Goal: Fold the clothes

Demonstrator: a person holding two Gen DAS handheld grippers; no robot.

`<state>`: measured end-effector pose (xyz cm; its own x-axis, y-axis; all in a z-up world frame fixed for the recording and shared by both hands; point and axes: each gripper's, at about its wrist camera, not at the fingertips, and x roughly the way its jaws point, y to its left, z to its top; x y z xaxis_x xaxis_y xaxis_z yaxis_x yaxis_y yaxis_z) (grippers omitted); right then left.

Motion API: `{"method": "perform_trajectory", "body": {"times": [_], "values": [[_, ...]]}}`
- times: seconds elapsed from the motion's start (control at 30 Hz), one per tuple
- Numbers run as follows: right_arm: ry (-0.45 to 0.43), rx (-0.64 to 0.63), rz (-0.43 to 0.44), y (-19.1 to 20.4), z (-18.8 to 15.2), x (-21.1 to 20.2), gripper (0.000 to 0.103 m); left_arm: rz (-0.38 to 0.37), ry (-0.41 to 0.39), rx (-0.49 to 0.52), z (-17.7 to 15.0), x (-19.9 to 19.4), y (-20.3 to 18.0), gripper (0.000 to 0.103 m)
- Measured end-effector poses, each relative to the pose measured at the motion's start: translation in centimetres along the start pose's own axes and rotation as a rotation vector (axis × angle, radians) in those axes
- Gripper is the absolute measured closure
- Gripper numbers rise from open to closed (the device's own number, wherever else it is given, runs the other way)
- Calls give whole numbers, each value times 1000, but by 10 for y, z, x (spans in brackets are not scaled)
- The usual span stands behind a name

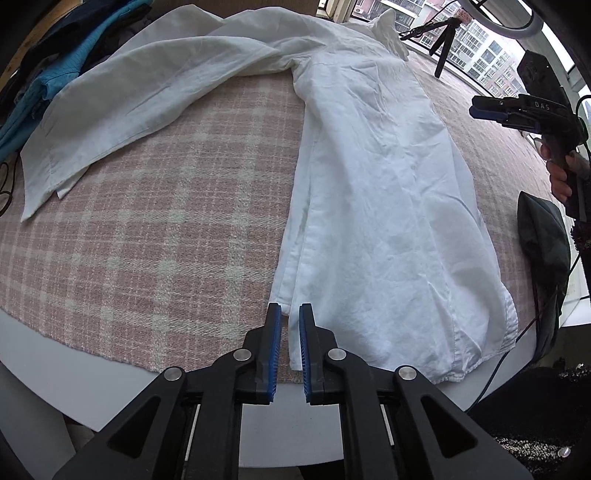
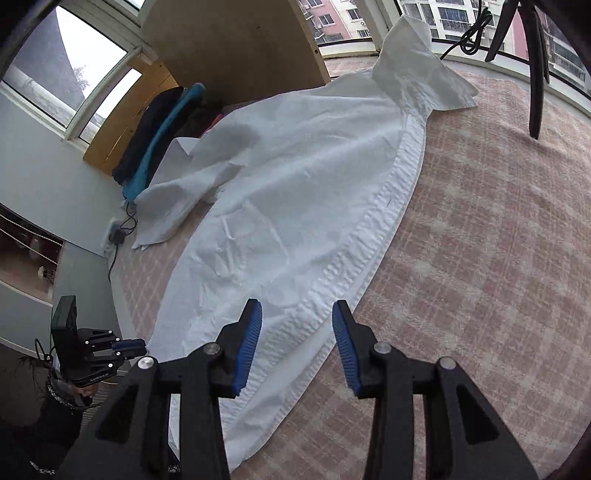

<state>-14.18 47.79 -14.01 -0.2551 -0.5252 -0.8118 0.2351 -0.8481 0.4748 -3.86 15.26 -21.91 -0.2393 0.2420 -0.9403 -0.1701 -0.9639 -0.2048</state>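
A white shirt (image 1: 369, 166) (image 2: 295, 184) lies flat on a pink plaid tablecloth (image 1: 166, 240) (image 2: 480, 258), collar (image 1: 388, 29) at the far end. One sleeve (image 1: 129, 110) is spread out to the left. My left gripper (image 1: 290, 321) (image 2: 144, 347) hovers at the shirt's near hem corner. Its blue pads stand a narrow gap apart, and no cloth is pinched between them. My right gripper (image 2: 297, 314) (image 1: 472, 109) is wide open with nothing in it. It is held by a hand (image 1: 561, 177) above the shirt's front band near the hem.
A pile of blue and dark clothes (image 1: 74, 55) (image 2: 162, 140) sits at the table's far left. A small tripod (image 1: 443, 48) stands by the window. A dark grey bag (image 1: 543, 251) hangs off the right edge. A charger with cable (image 2: 118, 232) lies near the sleeve. The white table rim (image 1: 110, 387) is close.
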Motion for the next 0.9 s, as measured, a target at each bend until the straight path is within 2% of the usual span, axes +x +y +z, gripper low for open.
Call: {"method": "perform_trajectory", "body": {"times": [0.1, 0.2, 0.33, 0.4, 0.47, 0.53, 0.6, 0.7, 0.8, 0.87, 0.9], "values": [[12, 49, 7, -9, 4, 25, 64, -19, -14, 73, 4, -7, -22, 94], [13, 120, 27, -26, 19, 42, 64, -37, -15, 71, 5, -9, -34, 95], [13, 153, 26, -33, 29, 45, 64, -166, -25, 114, 8, -26, -79, 93], [8, 140, 47, -30, 30, 41, 64, -225, 0, 154, 6, -27, -108, 84], [18, 112, 17, -26, 30, 42, 64, -210, 40, 175, 14, -11, -152, 60], [28, 85, -15, -23, 30, 42, 64, -188, 89, 172, 21, 1, -171, 54], [25, 108, 3, -30, 33, 44, 64, -147, 144, 179, 22, 14, -186, 54], [21, 143, 31, -42, 37, 47, 64, -52, 173, 227, 19, 29, -205, 55], [17, 178, 58, -54, 41, 50, 64, -11, 180, 252, 13, 36, -205, 68], [14, 202, 77, -62, 44, 52, 64, -7, 169, 227, 14, 34, -198, 82], [6, 215, 90, -67, 47, 53, 64, -15, 158, 214, 14, 31, -194, 83]]}}
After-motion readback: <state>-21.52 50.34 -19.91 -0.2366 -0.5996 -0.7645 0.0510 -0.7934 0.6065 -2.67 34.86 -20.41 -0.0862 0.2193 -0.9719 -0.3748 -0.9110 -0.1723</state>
